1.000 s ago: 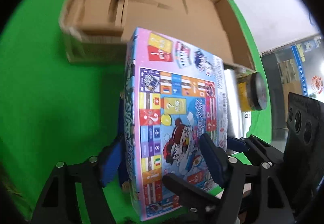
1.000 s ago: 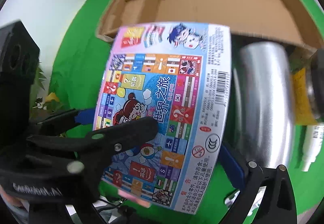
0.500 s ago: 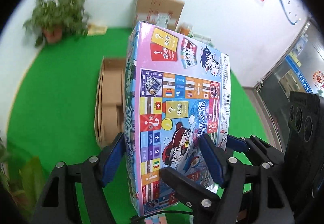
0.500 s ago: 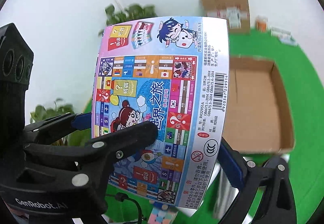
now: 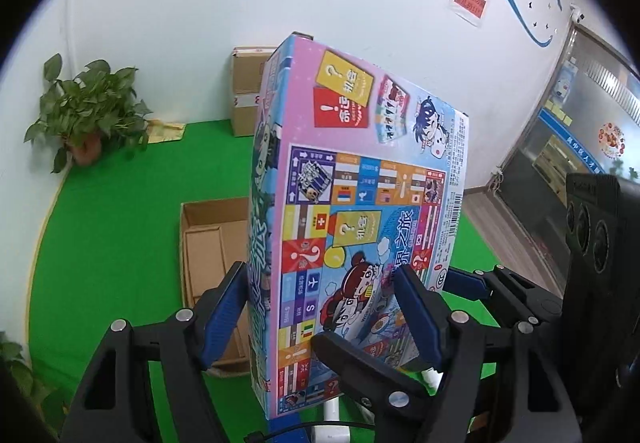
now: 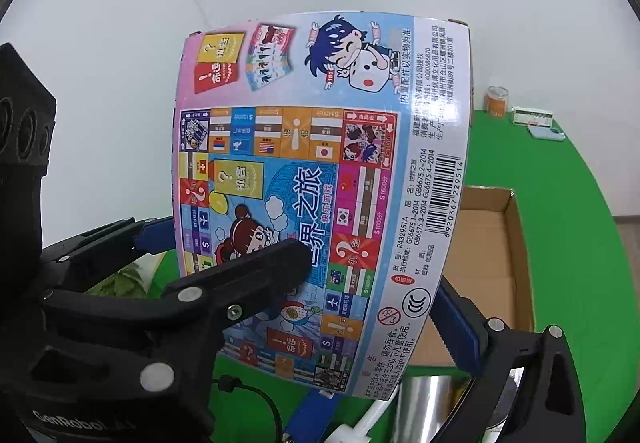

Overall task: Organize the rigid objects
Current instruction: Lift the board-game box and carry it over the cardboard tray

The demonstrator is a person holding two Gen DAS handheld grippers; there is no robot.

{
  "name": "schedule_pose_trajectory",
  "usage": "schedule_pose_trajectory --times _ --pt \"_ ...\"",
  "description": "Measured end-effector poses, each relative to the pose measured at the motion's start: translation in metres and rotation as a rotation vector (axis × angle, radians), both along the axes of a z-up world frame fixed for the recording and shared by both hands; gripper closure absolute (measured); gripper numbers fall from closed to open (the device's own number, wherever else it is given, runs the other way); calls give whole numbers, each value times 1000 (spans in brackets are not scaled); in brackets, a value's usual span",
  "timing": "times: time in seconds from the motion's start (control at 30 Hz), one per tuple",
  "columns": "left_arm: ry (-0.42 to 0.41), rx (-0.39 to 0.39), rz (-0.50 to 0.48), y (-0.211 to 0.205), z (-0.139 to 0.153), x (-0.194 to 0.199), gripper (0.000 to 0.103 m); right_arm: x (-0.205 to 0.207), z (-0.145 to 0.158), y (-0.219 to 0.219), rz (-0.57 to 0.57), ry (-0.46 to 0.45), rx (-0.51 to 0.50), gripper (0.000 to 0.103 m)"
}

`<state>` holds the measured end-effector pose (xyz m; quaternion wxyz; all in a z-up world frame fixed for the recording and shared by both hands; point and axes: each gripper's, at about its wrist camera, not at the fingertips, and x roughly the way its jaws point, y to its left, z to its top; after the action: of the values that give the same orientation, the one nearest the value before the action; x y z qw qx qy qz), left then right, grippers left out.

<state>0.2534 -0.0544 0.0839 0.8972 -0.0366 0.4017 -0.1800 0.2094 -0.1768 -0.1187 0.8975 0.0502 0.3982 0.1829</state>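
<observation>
Board game box (image 5: 360,211), pinched by both tools (image 5: 320,307) (image 6: 372,295), has risen higher above the open carton (image 5: 208,243).

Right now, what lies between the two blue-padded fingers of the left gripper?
The colourful cardboard board-game box stands nearly upright between them, pinched by the left gripper. The left wrist view shows this.

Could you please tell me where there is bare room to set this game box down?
The open carton shows a bare floor. Green mat between carton and plant is bare. Crowded: the steel cylinder before the carton.
</observation>
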Motion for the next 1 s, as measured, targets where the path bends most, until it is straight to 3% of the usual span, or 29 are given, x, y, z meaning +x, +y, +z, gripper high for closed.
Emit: schedule_pose_trajectory --times 0.27,0.47,0.8,1.0 --pt "16 -5 -25 1 -6 22 30 -1 -10 5 -27 8 -8 4" --pt "69 -5 -30 3 -22 33 30 11 4 7 -31 57 -6 4" --pt "188 -16 -2 7 -61 57 30 33 -32 22 -11 190 -5 4" --pt "276 -13 18 8 -97 78 30 59 -70 37 16 291 -19 4"
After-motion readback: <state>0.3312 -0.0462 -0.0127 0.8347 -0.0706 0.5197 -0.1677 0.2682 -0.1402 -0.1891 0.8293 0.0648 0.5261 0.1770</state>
